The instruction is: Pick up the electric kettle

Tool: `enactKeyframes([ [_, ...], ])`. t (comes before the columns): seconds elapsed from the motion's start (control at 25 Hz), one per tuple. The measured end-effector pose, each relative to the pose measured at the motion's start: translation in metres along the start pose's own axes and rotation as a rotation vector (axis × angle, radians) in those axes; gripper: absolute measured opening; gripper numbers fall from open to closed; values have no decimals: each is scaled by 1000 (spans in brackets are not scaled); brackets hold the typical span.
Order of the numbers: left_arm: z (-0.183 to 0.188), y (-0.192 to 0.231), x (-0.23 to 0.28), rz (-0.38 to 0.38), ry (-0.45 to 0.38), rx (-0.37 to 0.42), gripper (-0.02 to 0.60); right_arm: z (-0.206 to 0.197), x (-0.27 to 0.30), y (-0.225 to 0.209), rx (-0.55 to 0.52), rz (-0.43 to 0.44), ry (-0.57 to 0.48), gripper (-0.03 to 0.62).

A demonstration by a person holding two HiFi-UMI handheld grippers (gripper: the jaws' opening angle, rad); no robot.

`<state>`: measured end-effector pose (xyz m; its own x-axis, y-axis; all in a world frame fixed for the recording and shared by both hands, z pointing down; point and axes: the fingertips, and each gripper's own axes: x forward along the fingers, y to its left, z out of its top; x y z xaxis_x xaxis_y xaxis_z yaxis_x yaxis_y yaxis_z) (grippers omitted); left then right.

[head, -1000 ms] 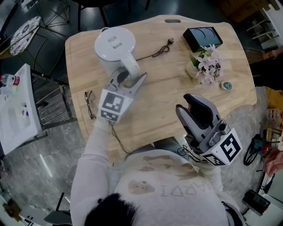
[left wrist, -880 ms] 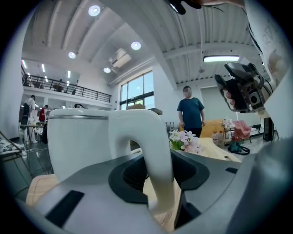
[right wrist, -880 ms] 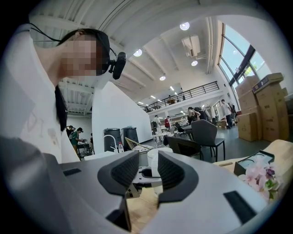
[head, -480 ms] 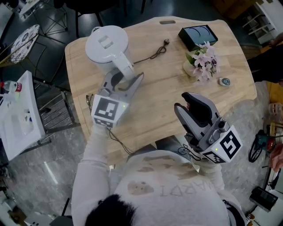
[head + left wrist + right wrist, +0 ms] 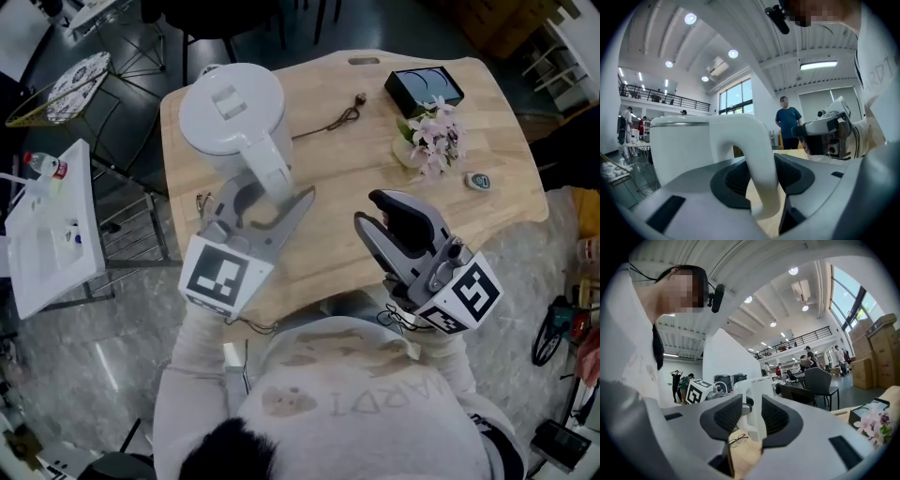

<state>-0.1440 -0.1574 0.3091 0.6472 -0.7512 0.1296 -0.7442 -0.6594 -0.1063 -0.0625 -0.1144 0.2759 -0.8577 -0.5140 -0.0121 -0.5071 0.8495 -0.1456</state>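
Note:
A white electric kettle hangs above the left end of the wooden table, close under the head view. My left gripper is shut on its curved handle. In the left gripper view the handle runs down between the dark pads, with the kettle body to its left. My right gripper hovers over the table's near edge, right of the kettle, open and holding nothing. In the right gripper view the kettle shows through the gap of that gripper.
On the table lie a black box, a small pot of pink flowers, a thin brown cord and a small round object. Glasses lie near the kettle. A white side table stands at the left.
The left gripper has risen towards the head camera with the kettle held by its handle, so both look larger. The right gripper has shifted slightly left.

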Motion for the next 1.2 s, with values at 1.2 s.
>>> enactKeyframes([
  [1.2,55,-182,-70,276,34,-23,144,18,-90,47,-84,280,-36,121],
])
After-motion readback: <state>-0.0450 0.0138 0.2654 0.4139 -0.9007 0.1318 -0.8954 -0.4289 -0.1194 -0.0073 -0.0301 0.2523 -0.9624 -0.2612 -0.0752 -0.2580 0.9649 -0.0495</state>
